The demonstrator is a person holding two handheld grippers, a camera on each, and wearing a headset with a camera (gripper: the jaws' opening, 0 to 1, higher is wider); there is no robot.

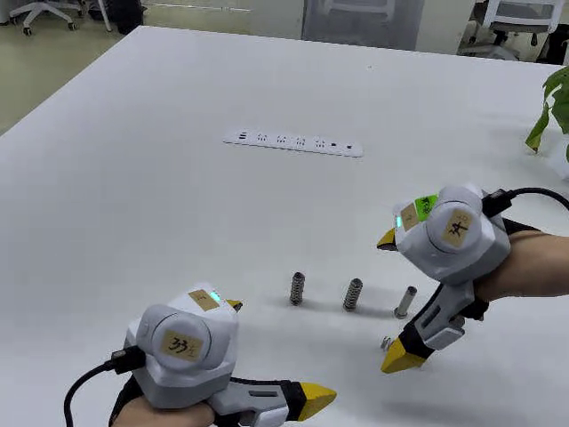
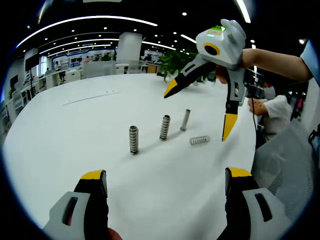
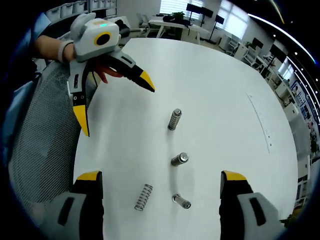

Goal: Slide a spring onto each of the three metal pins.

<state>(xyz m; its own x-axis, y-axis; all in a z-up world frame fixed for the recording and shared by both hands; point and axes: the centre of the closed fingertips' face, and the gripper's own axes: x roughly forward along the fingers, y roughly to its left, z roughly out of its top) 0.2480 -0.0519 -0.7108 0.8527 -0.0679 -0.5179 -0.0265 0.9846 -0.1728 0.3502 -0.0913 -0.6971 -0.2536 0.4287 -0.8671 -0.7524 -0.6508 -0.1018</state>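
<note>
A loose spring lies flat on the counter just ahead of the right claw, which is spread wide, long axis pointing roughly away from it, beside the bare pin.

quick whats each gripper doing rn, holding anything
left gripper: open, holding nothing
right gripper: open, holding nothing, near the loose spring

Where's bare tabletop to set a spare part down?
Free: white tabletop between the white power strip and the row of three metal pins, plus the table's far left. Crowded: around the loose steel spring, by the open right hand-held gripper.
</note>
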